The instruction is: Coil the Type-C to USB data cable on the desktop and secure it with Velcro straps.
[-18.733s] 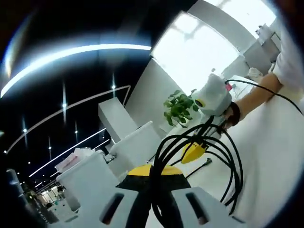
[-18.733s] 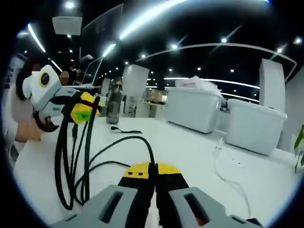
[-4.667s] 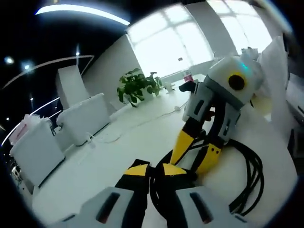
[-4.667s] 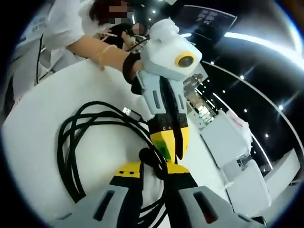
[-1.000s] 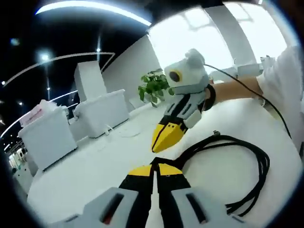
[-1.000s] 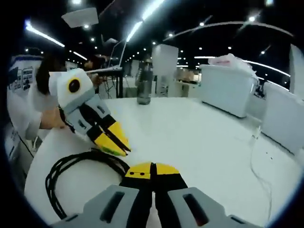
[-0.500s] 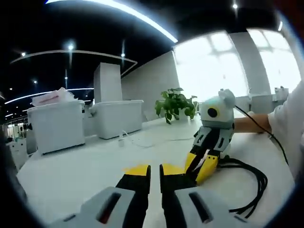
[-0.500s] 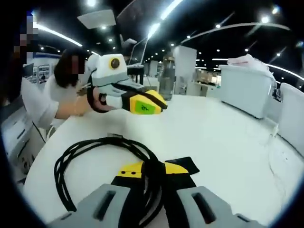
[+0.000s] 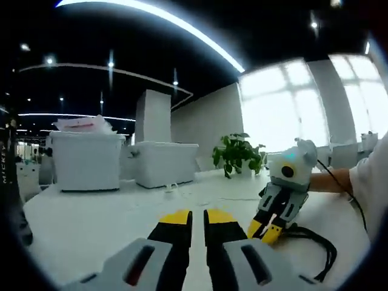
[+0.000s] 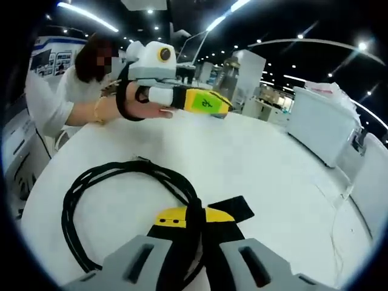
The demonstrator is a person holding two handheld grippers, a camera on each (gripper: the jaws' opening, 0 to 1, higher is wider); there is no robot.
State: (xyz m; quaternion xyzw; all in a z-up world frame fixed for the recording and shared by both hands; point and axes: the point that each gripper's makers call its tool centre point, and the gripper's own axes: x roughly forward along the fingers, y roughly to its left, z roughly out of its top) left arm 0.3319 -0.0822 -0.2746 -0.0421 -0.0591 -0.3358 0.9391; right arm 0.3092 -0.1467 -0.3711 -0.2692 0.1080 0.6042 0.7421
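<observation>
Down on the white tabletop (image 10: 285,163), in the right gripper view, we see the black cable (image 10: 115,182) lying in a loose coil of several turns, its long axis running from the near left edge of the tabletop toward our right gripper (image 10: 193,218). That gripper's yellow-tipped jaws stand close together around the bundled strands where the coil narrows, and a black Velcro strap (image 10: 233,209) lies flat on the surface just beside them, sticking out to the right of the jaws; we cannot tell whether the strap is wrapped around the bundle. Farther across the tabletop the left gripper (image 10: 209,102) hangs in the air, held in a hand (image 10: 142,100), well apart from the coil, with its jaws drawn together and nothing between them. The left gripper view gives us the other side: our left gripper (image 9: 197,217) shows its two jaws nearly closed with a thin gap and nothing in it, above bare white surface, while the right gripper (image 9: 271,229) sits low at the right with its tips down on the cable (image 9: 315,245), of which only a short loop shows near the tabletop's right edge. Beyond, that view shows white bins (image 9: 85,160) and a potted plant (image 9: 236,154) at the far edge. Between the two grippers the tabletop lies open.
</observation>
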